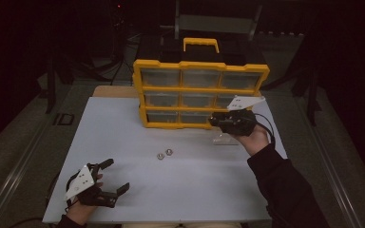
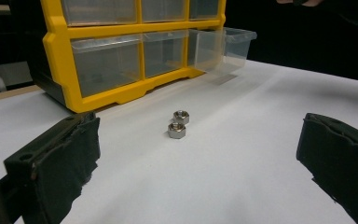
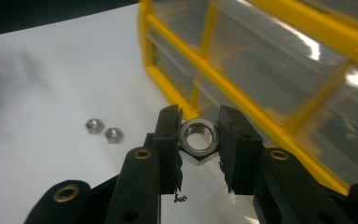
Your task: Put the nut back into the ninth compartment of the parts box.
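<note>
right gripper (image 3: 199,144) clamped on hex nut (image 3: 198,141) by its flats, a secure carry | pulled-out clear drawer (image 2: 223,46) just below it, likely the drop spot | left gripper (image 1: 105,178) jaws apart, two loose nuts (image 2: 179,124) ahead

room was dark, table (image 1: 180,185) dimly lit from above; glare sat on organizer drawers (image 3: 279,79), blurred in the right gripper view.

Shiny metal nut (image 3: 198,140), seemingly steel
</note>
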Motion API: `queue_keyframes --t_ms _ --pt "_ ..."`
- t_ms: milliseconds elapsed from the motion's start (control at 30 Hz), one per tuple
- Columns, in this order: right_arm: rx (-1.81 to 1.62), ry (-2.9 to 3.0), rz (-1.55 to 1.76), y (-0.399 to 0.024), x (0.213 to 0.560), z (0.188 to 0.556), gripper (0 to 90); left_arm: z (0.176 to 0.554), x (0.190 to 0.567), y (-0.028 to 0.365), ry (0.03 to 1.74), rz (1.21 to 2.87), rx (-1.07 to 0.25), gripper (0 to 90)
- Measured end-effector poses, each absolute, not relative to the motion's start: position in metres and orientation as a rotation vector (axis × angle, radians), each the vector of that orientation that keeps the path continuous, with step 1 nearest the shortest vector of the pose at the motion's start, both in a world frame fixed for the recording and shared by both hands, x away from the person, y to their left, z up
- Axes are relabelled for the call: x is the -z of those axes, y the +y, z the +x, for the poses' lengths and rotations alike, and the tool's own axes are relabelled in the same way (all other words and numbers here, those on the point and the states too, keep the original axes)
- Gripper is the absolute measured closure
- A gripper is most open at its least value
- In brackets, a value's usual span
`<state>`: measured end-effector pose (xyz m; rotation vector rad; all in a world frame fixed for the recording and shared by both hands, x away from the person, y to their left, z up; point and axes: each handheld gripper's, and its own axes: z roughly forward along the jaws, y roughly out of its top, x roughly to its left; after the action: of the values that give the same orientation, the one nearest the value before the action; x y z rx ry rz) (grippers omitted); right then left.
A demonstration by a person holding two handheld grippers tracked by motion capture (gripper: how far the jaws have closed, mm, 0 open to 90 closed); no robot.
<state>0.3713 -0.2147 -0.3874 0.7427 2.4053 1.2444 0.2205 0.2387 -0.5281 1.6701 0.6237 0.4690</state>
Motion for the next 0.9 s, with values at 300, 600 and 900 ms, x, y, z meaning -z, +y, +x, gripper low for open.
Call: queue_keyframes --t_ms 300,600,900 --pt "-1.187 2.34 0.859 -0.25 0.385 0.385 70.3 0.221 0.529 0.239 0.625 1.674 -0.469 0.0" --pt "-1.143 2.321 0.969 -0.271 0.403 0.396 70.3 0.221 0.529 0.239 0.623 1.675 -0.469 0.0" --pt "-1.119 2.333 1.059 -0.276 0.429 0.408 70.3 0.221 0.528 0.239 0.623 1.675 -0.472 0.0"
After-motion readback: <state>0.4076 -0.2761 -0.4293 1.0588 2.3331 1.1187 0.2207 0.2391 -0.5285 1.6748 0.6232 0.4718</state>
